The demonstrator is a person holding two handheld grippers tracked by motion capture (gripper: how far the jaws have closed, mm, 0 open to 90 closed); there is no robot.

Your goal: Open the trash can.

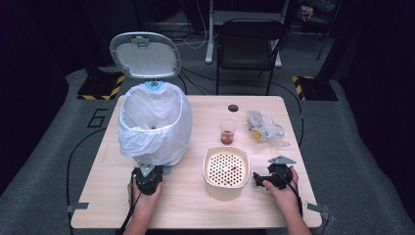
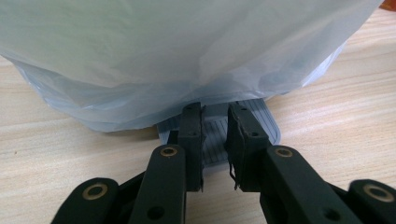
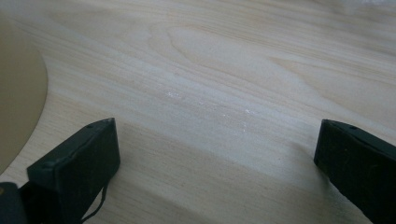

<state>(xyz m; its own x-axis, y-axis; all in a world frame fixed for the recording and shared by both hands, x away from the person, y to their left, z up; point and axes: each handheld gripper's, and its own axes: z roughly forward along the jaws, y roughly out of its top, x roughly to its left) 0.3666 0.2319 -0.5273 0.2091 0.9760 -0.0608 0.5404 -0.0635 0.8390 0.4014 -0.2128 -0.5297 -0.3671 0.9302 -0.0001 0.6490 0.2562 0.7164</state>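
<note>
A small pedal bin (image 1: 154,122) lined with a white plastic bag (image 2: 187,51) stands at the table's left, its grey lid (image 1: 145,54) raised. My left gripper (image 1: 148,170) sits at the bin's foot. Its jaws (image 2: 215,112) are nearly together with nothing between them, and the tips rest on the ribbed grey pedal (image 2: 266,126). My right gripper (image 1: 259,178) lies low over the bare wood at the right, jaws (image 3: 217,135) wide apart and empty, beside a cream strainer bowl (image 1: 226,167).
A clear cup (image 1: 228,131) with red bits stands behind the bowl. A crumpled clear plastic wrapper (image 1: 264,128) lies at the back right. The bowl's rim (image 3: 18,107) is just left of my right gripper. A black chair (image 1: 249,44) stands beyond the table.
</note>
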